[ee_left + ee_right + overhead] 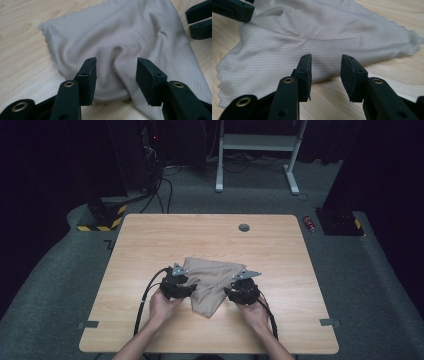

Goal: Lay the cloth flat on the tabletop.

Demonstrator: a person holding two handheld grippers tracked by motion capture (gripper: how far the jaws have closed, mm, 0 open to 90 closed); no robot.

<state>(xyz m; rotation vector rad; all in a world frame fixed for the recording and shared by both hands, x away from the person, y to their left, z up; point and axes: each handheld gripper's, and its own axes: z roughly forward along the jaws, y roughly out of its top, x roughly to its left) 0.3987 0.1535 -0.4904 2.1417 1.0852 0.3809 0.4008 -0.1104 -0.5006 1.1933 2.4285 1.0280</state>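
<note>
**Cloth, folded, on worktop: risks at release**

Item: cloth (212,282), beige, lying rumpled in a rough triangle near the front edge of the worktop (150,240), midway between its side edges.

My left gripper (116,72): jaws apart, a raised fold between them, pads not pressing. My right gripper (325,75): jaws apart at the cloth's edge, nothing held.

Risks, as I judge them: a jaw tip snags the weave as I pull away and drags the fold open; closing again here pinches one layer only; the ridge springs up and spoils the shape.
</note>
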